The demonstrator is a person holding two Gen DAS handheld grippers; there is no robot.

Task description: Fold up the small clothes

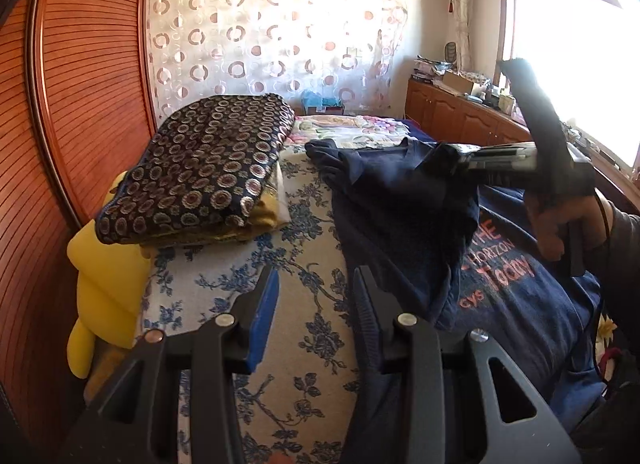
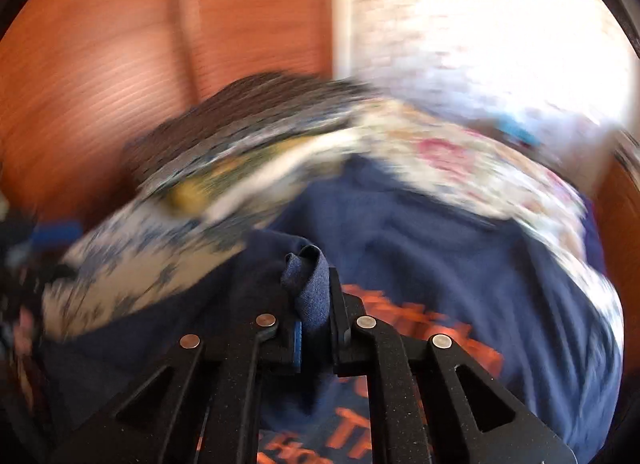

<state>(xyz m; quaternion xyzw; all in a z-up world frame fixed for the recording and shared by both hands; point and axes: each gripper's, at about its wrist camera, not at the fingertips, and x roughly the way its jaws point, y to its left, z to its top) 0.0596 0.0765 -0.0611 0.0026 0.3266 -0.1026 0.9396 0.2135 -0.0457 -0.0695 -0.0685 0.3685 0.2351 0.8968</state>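
Up front in the left wrist view, we see our left gripper with its jaws apart and nothing between them, hovering over the floral bedcover. The navy shirt lies just to the right of the jaws, spread on the bed, with orange lettering showing on its near part. Ahead and to the right, the right gripper pinches a raised fold of that shirt, the fabric hanging down from it; the hand holds its grip. Ahead and to the left, a folded patterned cloth sits on a stack, and a yellow toy lies further left, against the wooden wardrobe.

Next, the right wrist view is heavily blurred. Our right gripper is clamped on a bunched fold of the shirt, which stands up between the jaws. The rest of the shirt spreads below and ahead, orange print visible under the gripper. The bedcover lies to the left.
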